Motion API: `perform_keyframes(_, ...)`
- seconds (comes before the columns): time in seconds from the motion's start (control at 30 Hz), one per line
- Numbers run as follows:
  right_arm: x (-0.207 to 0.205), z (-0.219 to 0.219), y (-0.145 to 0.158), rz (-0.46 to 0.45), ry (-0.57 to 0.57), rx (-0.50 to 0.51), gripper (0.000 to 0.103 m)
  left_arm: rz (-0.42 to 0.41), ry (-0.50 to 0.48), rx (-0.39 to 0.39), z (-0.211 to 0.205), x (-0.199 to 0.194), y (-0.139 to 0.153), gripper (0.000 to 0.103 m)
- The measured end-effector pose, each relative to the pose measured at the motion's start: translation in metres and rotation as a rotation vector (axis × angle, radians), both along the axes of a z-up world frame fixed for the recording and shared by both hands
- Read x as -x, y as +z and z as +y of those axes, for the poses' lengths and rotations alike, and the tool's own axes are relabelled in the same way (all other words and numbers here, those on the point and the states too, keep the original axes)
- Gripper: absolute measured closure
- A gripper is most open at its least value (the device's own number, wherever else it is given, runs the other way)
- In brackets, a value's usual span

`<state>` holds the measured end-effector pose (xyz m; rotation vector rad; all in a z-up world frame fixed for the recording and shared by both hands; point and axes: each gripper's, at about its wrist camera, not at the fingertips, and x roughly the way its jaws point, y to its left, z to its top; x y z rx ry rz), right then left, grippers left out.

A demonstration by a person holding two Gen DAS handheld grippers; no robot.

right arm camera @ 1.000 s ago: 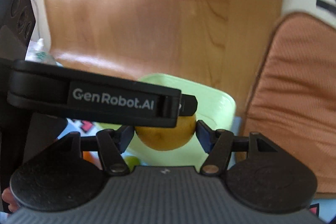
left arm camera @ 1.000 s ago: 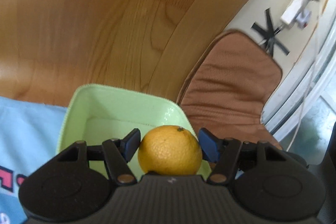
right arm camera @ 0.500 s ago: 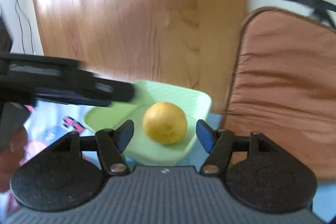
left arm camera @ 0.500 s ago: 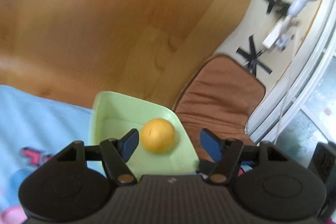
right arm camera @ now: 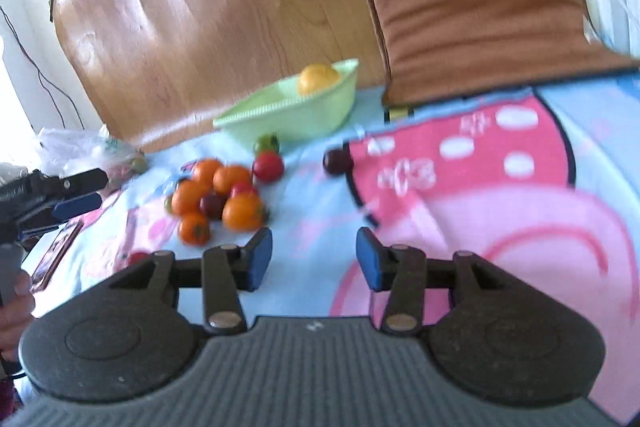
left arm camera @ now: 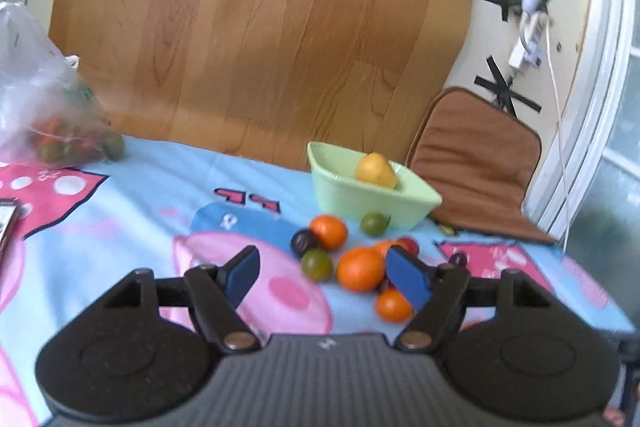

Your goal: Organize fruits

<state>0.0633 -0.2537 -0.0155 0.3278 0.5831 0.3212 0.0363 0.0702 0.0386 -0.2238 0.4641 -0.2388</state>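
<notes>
At the far left we see a clear plastic bag [left arm camera: 38, 95] of fruit lying on the cartoon-print cloth [left arm camera: 132, 203] that covers the worktop. Our left gripper [left arm camera: 323, 277] hangs above the cloth with its jaws apart and nothing between them. Just ahead lies a loose cluster of oranges [left arm camera: 359, 268] mixed with small green and dark fruits. Behind them stands the green bowl [left arm camera: 360, 201], one yellow citrus fruit [left arm camera: 375, 169] resting inside it. Our right gripper [right arm camera: 314, 259] is likewise spread wide and empty. At the right a brown cushion [left arm camera: 478, 155] leans beside the bowl.
</notes>
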Motion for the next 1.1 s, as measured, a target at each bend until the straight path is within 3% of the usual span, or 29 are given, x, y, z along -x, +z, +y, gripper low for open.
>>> perform_keyframes(0.17, 0.020, 0.017, 0.003, -0.047, 0.026, 0.063, 0.054, 0.040, 0.000, -0.015, -0.001, 0.018, -0.020, 0.031)
perform_keyframes(0.23, 0.022, 0.023, 0.001, -0.066, 0.046, 0.097, 0.054, 0.006, 0.004, -0.026, -0.003, 0.024, -0.017, 0.027)
perform_keyframes(0.4, 0.027, 0.035, 0.000, -0.096, 0.086, 0.157, 0.054, -0.005, -0.044, -0.110, -0.023, 0.027, -0.017, 0.027)
perform_keyframes(0.6, 0.024, 0.035, -0.002, -0.087, 0.105, 0.154, 0.053, 0.032, -0.104, -0.200, -0.042, 0.022, -0.022, 0.027)
perform_keyframes(0.9, 0.023, 0.036, -0.003, -0.085, 0.121, 0.150, 0.052, 0.145, -0.085, -0.154, -0.033, 0.004, -0.030, 0.027)
perform_keyframes(1.1, 0.023, 0.037, -0.003, -0.085, 0.118, 0.153, 0.052, 0.159, -0.082, -0.195, -0.039, 0.003, -0.031, 0.026)
